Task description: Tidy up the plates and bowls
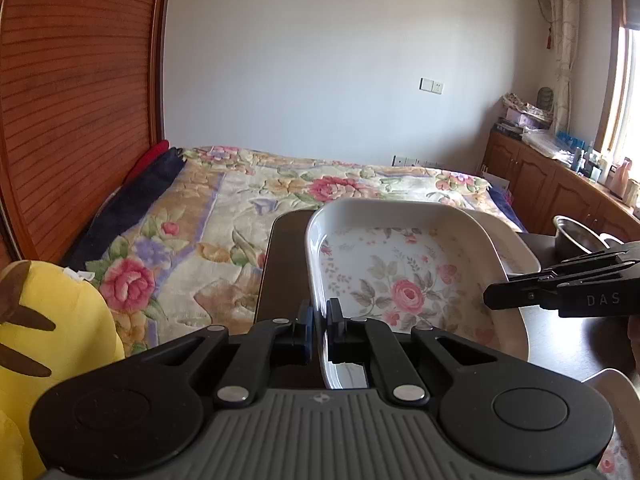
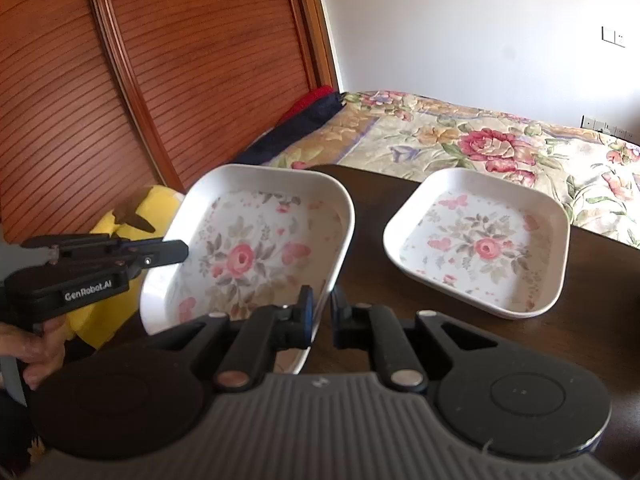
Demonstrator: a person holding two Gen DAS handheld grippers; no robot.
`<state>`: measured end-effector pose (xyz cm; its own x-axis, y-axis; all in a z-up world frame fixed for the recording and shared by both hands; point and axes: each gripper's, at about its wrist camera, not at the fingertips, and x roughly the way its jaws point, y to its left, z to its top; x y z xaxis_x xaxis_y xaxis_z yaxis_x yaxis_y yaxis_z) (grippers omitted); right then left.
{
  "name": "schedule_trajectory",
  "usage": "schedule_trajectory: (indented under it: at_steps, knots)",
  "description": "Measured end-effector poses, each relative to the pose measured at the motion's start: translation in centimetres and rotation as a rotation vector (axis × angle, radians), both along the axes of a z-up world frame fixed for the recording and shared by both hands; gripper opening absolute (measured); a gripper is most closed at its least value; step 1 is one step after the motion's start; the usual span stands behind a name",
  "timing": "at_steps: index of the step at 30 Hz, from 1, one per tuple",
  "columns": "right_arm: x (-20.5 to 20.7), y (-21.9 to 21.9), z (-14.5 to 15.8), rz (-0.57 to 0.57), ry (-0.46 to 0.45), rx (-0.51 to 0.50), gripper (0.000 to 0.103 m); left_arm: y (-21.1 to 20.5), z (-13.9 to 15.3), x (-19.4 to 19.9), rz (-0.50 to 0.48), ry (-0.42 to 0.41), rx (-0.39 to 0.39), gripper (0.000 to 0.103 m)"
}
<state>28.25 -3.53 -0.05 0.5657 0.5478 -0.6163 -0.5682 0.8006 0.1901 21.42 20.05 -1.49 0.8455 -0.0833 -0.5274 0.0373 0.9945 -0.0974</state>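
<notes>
"GenRobot.AI", left tool [image 2: 176,250]; "DAS", right tool [image 1: 490,298]

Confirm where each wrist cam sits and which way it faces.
Left wrist: on left tool, facing the bed; own fingers pinch held plate's left rim; right tool enters from right.
Right wrist: on right tool, facing wardrobe and bed; own fingers straddle that plate's right rim; left tool and hand at left.
Shared: held plate, second plate, bed.

Both views sit close behind their own gripper fingers. The left wrist view faces the bed [image 1: 280,200] at upper centre; the right wrist view looks down-left. They share the raised floral plate [image 1: 400,280] [image 2: 248,248] and the dark table [image 2: 400,312].
</notes>
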Motion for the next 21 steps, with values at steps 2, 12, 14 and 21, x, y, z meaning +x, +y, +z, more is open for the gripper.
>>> schedule_trajectory:
  at_steps: [2,12,14,21]
  knots:
    - [-0.3,-0.3,0.3,-0.002,-0.007,0.007,0.011,-0.3,0.5,-0.4,-0.002,-0.008,0.003,0.006]
    - [-2.1,-2.8,1.7,-0.023,-0.048,0.041,0.01,-2.4,2.4,-2.3,-0.021,-0.048,0.023,0.006]
    - [-2.6,-3.4,1.8,-0.029,-0.053,0.043,0.01,-3.0,2.6,-2.7,-0.027,-0.05,0.025,0.006]
    - [-4.6,-5.7,2.2,-0.055,-0.072,0.049,0.01,-5.3,2.7,-4.5,-0.048,-0.055,0.019,0.007]
